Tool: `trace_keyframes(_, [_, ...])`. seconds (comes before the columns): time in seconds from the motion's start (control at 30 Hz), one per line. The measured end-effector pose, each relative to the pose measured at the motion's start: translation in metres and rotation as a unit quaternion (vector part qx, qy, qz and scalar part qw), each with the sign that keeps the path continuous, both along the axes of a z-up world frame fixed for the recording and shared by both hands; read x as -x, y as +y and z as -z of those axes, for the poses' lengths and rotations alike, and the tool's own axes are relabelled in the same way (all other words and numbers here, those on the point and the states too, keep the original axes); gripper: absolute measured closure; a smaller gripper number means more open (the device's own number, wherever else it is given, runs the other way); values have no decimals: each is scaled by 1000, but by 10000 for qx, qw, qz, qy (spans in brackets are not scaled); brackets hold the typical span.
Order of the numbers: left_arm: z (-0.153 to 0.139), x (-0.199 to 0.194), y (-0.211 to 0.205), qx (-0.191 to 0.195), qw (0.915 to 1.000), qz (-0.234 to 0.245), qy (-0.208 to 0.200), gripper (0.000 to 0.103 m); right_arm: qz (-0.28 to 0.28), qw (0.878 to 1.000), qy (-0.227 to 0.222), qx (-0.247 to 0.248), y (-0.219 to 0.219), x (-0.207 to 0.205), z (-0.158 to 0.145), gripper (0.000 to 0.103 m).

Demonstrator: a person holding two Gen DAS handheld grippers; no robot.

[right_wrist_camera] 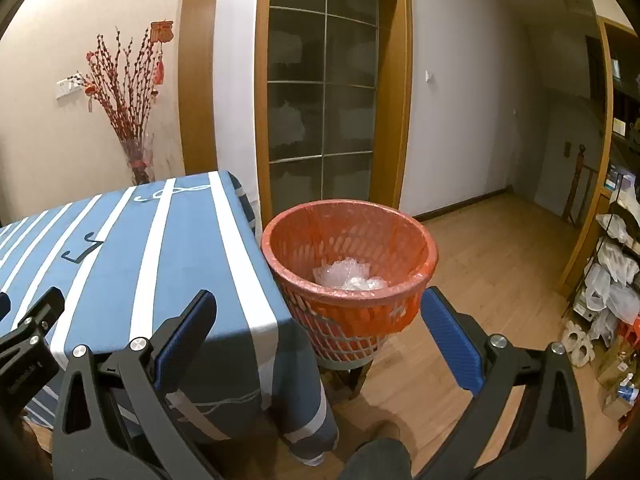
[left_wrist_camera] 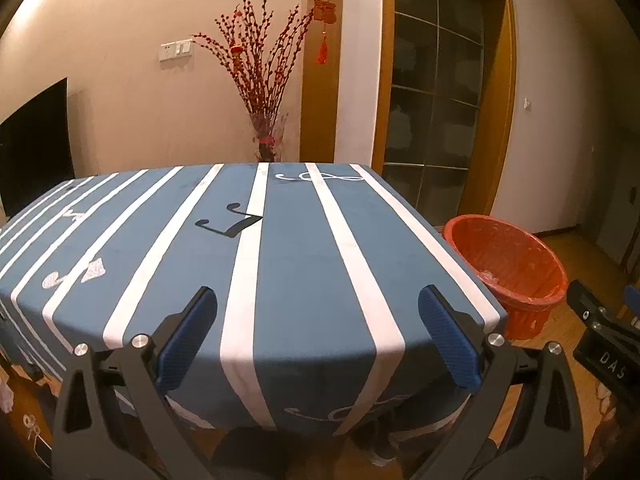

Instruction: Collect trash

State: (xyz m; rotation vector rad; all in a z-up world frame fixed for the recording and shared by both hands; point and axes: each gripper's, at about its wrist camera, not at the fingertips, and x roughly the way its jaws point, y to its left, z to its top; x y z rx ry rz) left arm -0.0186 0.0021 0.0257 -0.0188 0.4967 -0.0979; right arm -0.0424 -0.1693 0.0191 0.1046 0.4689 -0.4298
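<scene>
At the far left of the left wrist view a dark screen (left_wrist_camera: 34, 140) was cut off by the frame edge. The table (left_wrist_camera: 280, 260), under a blue cloth with white stripes, ran away from the camera toward a vase of red branches (left_wrist_camera: 264, 92) against the wall. The vase base was hidden behind the table's far edge. The left gripper (left_wrist_camera: 318, 308) was held level above the near edge of the table, fingers spread wide, nothing between the blue pads (left_wrist_camera: 184, 340). Its handle and the hand holding it were out of frame.

The basket (left_wrist_camera: 516, 272), lined with a red bag, stood just beside the table's right edge, mouth upward, its lower part hidden by the cloth in this view. At the right margin only part of the right gripper's body showed.

In the right wrist view the right gripper (right_wrist_camera: 316, 308) was held over the table corner, directed toward the basket (right_wrist_camera: 348, 240), fingers spread wide and empty. The basket's long axis was upright; its base rested on a support that was hard to make out. Crumpled clear plastic trash (right_wrist_camera: 348, 276) lay inside at the bottom. A dark trouser leg (right_wrist_camera: 376, 460) showed at the lower edge. Shelves (right_wrist_camera: 616, 280) of bagged goods at far right were blurred.
</scene>
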Motion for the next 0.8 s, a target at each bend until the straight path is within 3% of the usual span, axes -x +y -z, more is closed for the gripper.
trace_keyframes(0.8, [3,7,0,-97,9999,-97,75,4,272,9992,238,169,0,3,8,2])
